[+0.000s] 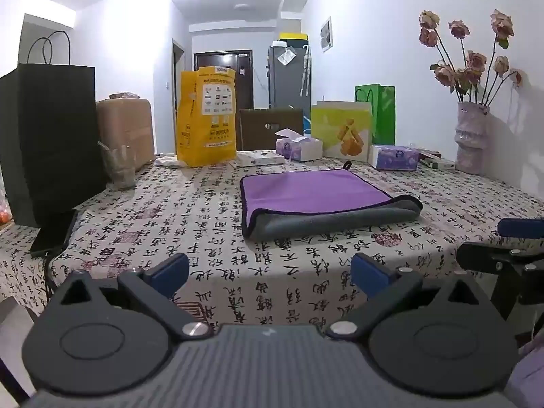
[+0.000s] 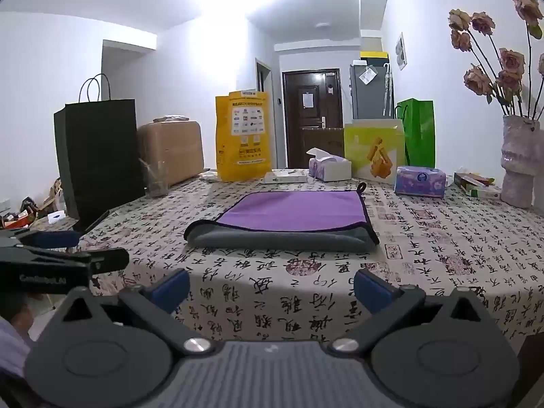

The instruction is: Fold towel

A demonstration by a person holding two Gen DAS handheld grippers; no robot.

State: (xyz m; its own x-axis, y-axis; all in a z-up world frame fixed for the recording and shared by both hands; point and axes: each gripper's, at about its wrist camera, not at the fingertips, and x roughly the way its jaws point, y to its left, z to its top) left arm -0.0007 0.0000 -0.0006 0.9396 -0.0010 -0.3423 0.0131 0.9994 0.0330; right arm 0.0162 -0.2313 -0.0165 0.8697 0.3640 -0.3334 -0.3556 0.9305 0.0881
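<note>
A purple towel [image 1: 312,192] with a grey underside lies folded flat on the table, its grey fold facing me and a black loop at its far corner. It also shows in the right wrist view [image 2: 294,210]. My left gripper [image 1: 270,272] is open and empty, held back from the table's near edge, short of the towel. My right gripper [image 2: 272,287] is open and empty, also at the near edge. The right gripper shows at the right of the left wrist view [image 1: 510,238]; the left gripper shows at the left of the right wrist view [image 2: 51,248].
The tablecloth [image 1: 170,224] has calligraphy print. A black bag [image 1: 47,136], phone [image 1: 54,234] and glass [image 1: 119,166] stand left. A yellow bag [image 1: 207,115], tissue boxes [image 1: 299,148] and gift bags [image 1: 343,129] line the back. A flower vase [image 1: 471,136] stands right.
</note>
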